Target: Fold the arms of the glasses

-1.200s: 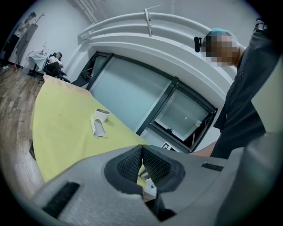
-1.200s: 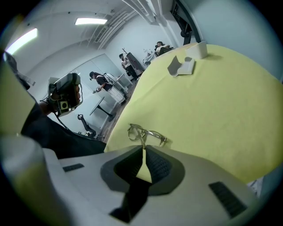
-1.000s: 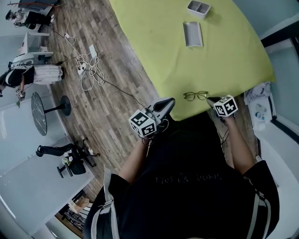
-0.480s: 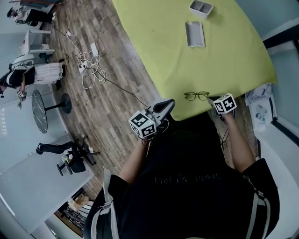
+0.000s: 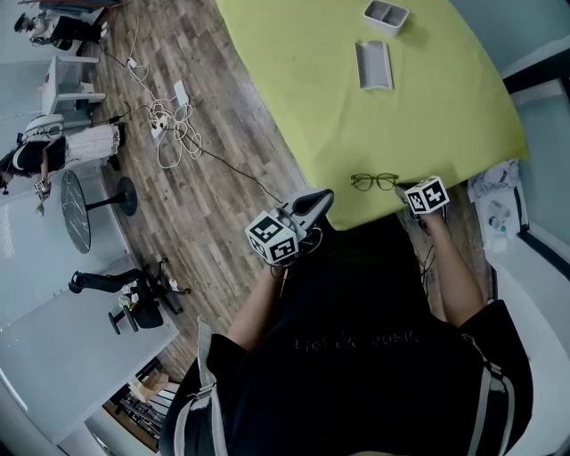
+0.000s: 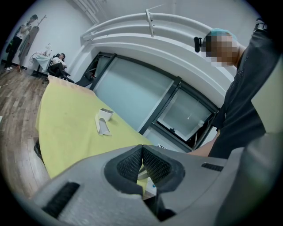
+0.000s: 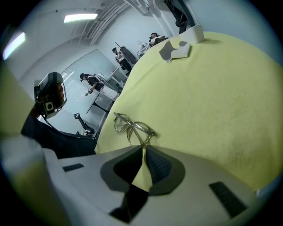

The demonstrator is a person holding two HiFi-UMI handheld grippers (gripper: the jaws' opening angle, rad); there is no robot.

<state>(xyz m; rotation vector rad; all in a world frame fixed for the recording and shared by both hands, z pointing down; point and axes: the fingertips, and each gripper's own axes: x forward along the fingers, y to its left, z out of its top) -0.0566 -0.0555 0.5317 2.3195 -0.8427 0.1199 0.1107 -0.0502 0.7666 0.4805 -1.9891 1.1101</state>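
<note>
Thin-framed glasses [image 5: 374, 182] lie near the front edge of the yellow-green table [image 5: 303, 98]. In the right gripper view the glasses [image 7: 130, 127] rest just ahead of the jaws, and one arm runs back into the tips. My right gripper [image 7: 143, 148] is shut on that arm's end; in the head view the right gripper [image 5: 403, 188] sits just right of the frame. My left gripper [image 5: 322, 198] hovers off the table's front edge, left of the glasses and apart from them. The left gripper [image 6: 142, 150] is shut with nothing between its jaws.
A grey open glasses case [image 5: 373, 64] and a small grey tray [image 5: 386, 14] lie at the far side of the table. Cables [image 5: 169, 134] trail over the wooden floor to the left. An office chair [image 5: 134, 303] stands beyond them.
The right gripper has shifted very slightly up and left at the glasses' arm. The left gripper has stayed put.
</note>
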